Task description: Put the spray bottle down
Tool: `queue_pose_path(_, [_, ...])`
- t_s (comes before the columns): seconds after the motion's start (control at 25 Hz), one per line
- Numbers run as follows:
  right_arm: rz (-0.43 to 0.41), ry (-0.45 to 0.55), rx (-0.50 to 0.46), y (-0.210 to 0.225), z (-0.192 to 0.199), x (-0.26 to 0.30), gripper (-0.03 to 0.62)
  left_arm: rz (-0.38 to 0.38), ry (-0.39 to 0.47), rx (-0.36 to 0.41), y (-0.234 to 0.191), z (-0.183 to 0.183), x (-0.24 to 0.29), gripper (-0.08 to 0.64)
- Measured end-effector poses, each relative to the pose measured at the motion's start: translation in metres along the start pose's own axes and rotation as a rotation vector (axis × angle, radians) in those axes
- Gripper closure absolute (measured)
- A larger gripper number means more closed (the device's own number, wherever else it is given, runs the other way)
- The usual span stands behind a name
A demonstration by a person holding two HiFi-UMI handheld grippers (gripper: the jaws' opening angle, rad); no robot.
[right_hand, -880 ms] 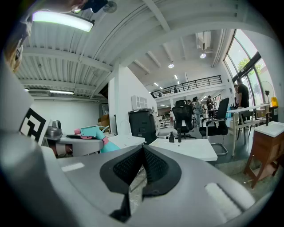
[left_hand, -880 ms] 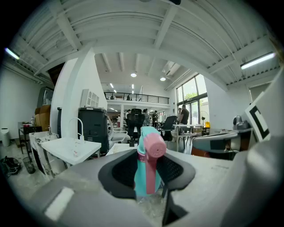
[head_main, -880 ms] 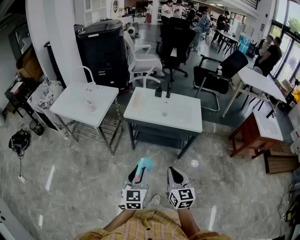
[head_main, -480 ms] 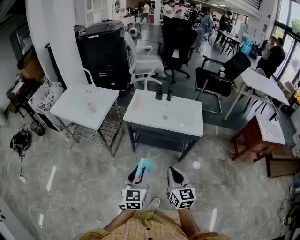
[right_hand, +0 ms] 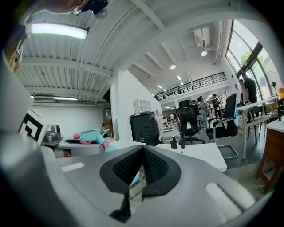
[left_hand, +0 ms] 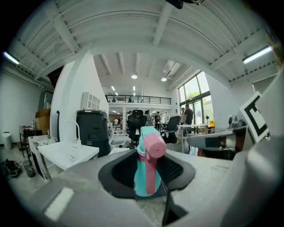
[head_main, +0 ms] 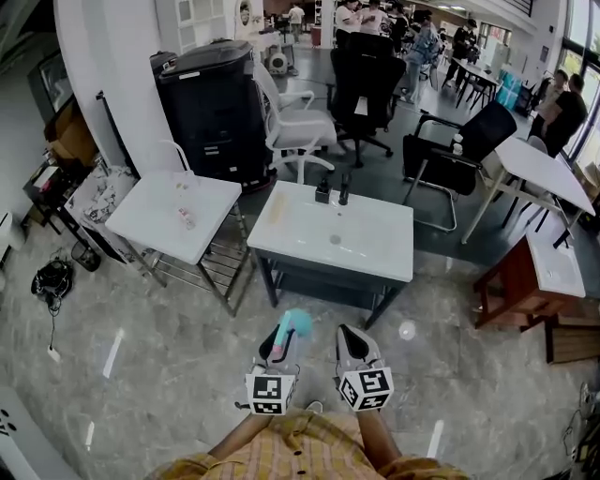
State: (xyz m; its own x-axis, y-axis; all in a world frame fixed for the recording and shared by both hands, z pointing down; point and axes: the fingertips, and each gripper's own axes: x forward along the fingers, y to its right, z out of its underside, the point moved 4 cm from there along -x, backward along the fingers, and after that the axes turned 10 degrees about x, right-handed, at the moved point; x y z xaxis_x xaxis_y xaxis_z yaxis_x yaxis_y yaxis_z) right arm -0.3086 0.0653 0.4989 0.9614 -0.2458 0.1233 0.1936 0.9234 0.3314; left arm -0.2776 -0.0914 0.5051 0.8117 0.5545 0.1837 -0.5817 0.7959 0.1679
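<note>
Fingers (left_hand: 116, 170): L gripper (head_main: 283, 339) clamps spray bottle (left_hand: 146, 166).

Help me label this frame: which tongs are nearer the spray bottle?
Left. The left tongs grip the spray bottle between them. The right tongs are shut and empty, just to its right, apart from it.

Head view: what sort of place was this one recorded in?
Most likely a large open-plan office. A white swivel chair, a white table and a big black copier stand on a polished stone floor, and people are gathered around desks at the back.
</note>
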Motion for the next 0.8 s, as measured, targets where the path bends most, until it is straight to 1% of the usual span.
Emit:
queue_pose_path(0.12, [-0.007,-0.001,0.012,0.007,-0.001,0.003,0.591,-0.006,-0.020,0.025,0.002,0.001,0.007,0.428])
queue_pose_path(0.24, [0.000,0.002,0.025,0.016,-0.002,0.004,0.591,0.002,-0.020,0.041,0.006,-0.002,0.014,0.428])
queue_pose_path(0.4, [0.019,-0.002,0.039,0.028,-0.003,0.003,0.591,0.016,-0.022,0.039,0.011,-0.010,0.022,0.428])
queue_pose_path(0.56, [0.037,-0.008,0.041,0.038,-0.002,0.008,0.591,0.020,-0.030,0.044,0.008,-0.007,0.035,0.428])
queue_pose_path(0.8, [0.069,-0.021,0.037,0.045,-0.004,0.025,0.591,0.029,-0.026,0.025,-0.006,-0.004,0.055,0.428])
